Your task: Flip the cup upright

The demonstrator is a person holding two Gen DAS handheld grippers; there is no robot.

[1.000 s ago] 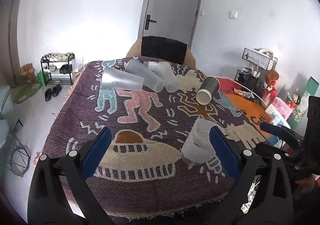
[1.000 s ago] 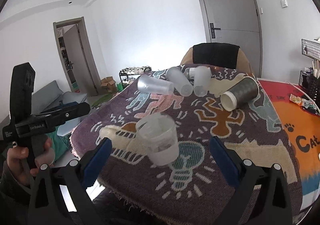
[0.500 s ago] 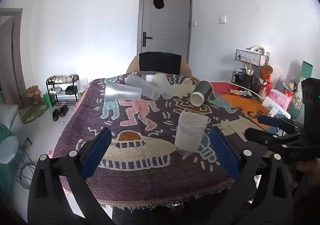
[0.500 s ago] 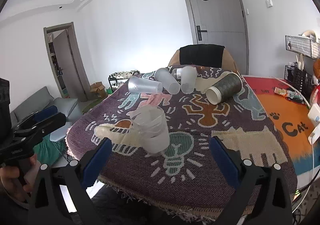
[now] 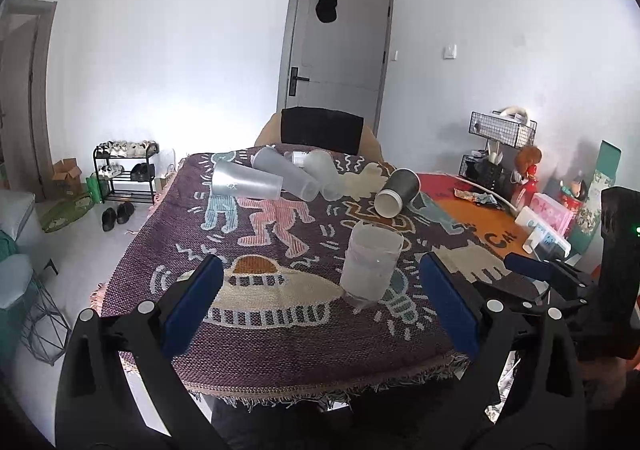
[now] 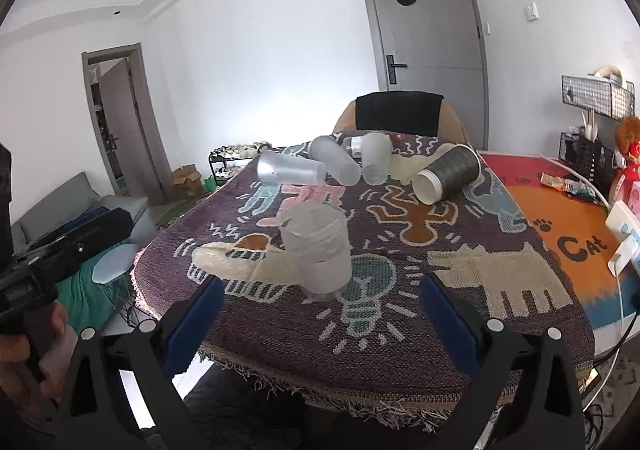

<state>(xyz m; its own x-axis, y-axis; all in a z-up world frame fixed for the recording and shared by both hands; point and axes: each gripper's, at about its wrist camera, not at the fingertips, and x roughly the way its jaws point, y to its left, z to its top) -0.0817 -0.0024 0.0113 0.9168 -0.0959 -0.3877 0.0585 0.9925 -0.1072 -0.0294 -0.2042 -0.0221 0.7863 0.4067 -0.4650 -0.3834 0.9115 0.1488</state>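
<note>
Rug-covered table in both views. Left cam only: shoe rack, R gripper at right edge. Right cam only: open side door, L gripper. Frosted cup upright on rug, ahead of and apart from both; both w/ fingers spread wide, holding nothing.

Frosted cup stands upright on the patterned surface, frame centre-right. Left tongs wide apart w/ nothing between; other cups lie tipped further up.
</note>
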